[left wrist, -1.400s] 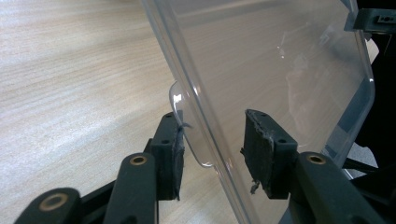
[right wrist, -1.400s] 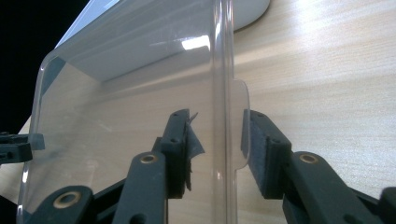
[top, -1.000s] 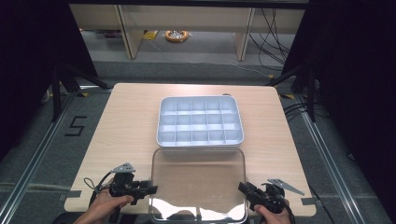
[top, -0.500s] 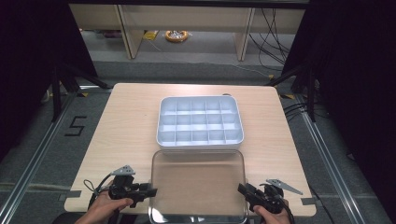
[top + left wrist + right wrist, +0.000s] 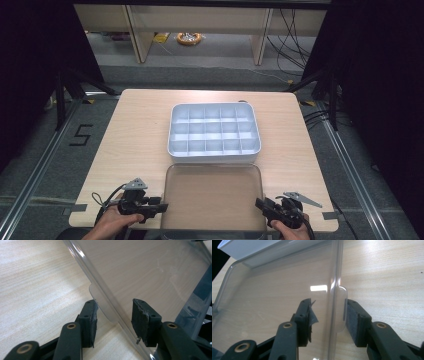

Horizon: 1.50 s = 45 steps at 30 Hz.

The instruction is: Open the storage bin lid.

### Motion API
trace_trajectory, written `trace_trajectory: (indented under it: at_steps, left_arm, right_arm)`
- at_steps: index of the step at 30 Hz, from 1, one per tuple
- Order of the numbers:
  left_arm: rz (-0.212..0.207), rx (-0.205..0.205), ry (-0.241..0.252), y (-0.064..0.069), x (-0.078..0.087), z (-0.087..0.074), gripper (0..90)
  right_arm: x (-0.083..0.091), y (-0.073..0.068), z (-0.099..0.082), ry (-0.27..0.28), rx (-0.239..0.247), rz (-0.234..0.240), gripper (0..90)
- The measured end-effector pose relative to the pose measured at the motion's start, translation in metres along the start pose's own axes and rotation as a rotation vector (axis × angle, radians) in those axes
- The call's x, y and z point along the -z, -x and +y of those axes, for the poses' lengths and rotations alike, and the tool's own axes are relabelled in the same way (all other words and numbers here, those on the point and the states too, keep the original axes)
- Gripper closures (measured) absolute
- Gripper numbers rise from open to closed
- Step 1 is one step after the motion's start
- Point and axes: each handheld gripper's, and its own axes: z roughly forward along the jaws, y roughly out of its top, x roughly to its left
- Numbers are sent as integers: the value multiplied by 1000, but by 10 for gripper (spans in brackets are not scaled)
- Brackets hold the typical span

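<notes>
**High view: clear lid lies flat on the counter, both claws letting go**

High view shows us the clear lid (image 5: 212, 197) lying flat on the counter (image 5: 135, 130), just in front of the white compartment tray (image 5: 214, 134) and nearly touching its near wall. Our left claw (image 5: 159, 207) sits at the lid's left edge, our right claw (image 5: 260, 205) at its right edge.

In the left gripper view the lid's rim and its small tab (image 5: 103, 306) run between the jaws, which have just been opening; the pads stand apart from the plastic. The right gripper view shows the same: the rim tab (image 5: 341, 308) lies between jaws that have just been opening, with a gap on the inner side.

We judge the main risk to be in pulling away. The rim lies between both pairs of jaws, so if we draw back before they stand wide enough, a pad could catch a tab and drag or tip the lid, perhaps knocking it against the tray. The frayed pad (image 5: 312, 315) on the right claw could snag too
</notes>
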Motion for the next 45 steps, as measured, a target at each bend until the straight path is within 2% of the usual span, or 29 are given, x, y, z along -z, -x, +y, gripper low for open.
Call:
trace_trajectory:
  at_steps: [2, 5, 6, 7, 12, 14, 15, 16, 17, 19, 20, 21, 23, 24, 25, 27, 28, 30, 31, 32, 33, 34, 36, 37, 39, 40, 41, 43, 45]
  left_arm:
    - [-10, 0, 0, 0, -1, 0, 542]
    - [-5, -2, -2, 0, -1, 0, 542]
    - [-2, -2, -2, 0, -1, 0, 541]
    - [5, -2, -4, 1, -1, 0, 541]
    - [-21, -2, -8, 1, -2, 0, 528]
    - [-22, 1, -6, 1, -2, 0, 515]
    - [-20, 15, -4, 1, -1, 0, 494]
    - [-19, 4, 4, 0, 0, 1, 466]
    - [-13, 20, 20, 0, 0, 2, 465]
    - [1, 29, 40, 0, 3, 3, 400]
    - [12, 22, 45, -1, 5, 4, 392]
    - [25, 31, 52, 0, 6, 4, 384]
    - [10, 33, 64, -1, 6, 4, 372]
    - [10, 30, 61, 0, 6, 4, 371]
    - [15, 29, 63, 0, 6, 4, 370]
    - [7, 26, 66, 1, 6, 5, 365]
    - [5, 27, 73, 1, 7, 5, 362]
    - [13, 20, 78, 1, 7, 5, 357]
    - [18, 17, 83, 1, 8, 5, 352]
    - [27, 14, 84, 1, 8, 6, 345]
    - [9, 18, 91, 1, 8, 6, 339]
    - [14, 21, 105, 2, 8, 6, 334]
    - [22, 15, 98, 2, 9, 7, 320]
    - [9, 8, 94, 1, 8, 7, 312]
    - [17, 3, 92, 1, 8, 6, 300]
    - [8, 2, 89, 1, 8, 6, 297]
    - [4, 4, 90, 1, 7, 7, 292]
    - [0, 2, 98, 2, 8, 7, 286]
    - [7, -5, 108, 2, 9, 7, 279]
  right_arm:
    - [-1, 3, 1, 4, 44, -15, 583]
    - [-3, 3, 0, 12, 50, -12, 578]
    - [-3, 5, 0, 16, 75, -27, 576]
    - [-3, 1, 0, 6, 33, -31, 573]
    - [-2, 1, 0, -2, 25, -33, 559]
    - [-2, 2, 0, 13, 25, -37, 540]
    - [-2, 5, 2, 31, 74, -33, 533]
    - [0, 5, 4, 32, 69, -26, 534]
    - [0, 5, 4, 49, 60, -22, 534]
    - [2, 5, 4, 45, 60, -36, 531]
    - [3, 4, 4, 32, 40, -49, 528]
    - [1, 3, 4, 46, 12, -30, 525]
    - [4, 1, 5, 39, -1, -10, 522]
    - [3, 3, 5, 59, 26, -23, 517]
    - [4, 1, 5, 41, 4, -40, 515]
    - [4, 1, 5, 55, -3, -15, 506]
    - [3, 6, 6, 80, 55, -28, 499]
    - [5, 3, 7, 72, 13, -10, 478]
    - [4, 6, 8, 100, 54, -6, 467]
    - [7, 5, 9, 102, 43, -18, 454]
    - [8, 5, 10, 106, 57, -18, 440]
    - [9, 1, 10, 100, 8, -12, 425]
    - [9, 5, 12, 134, 78, -30, 400]
    - [10, 4, 12, 134, 72, -27, 392]
    - [9, 4, 12, 136, 89, -38, 370]
    - [10, -2, 11, 131, 9, -27, 361]
    - [11, 2, 13, 138, 80, -32, 352]
    - [9, 2, 13, 154, 101, -35, 337]
    - [12, -1, 13, 157, 95, -39, 330]
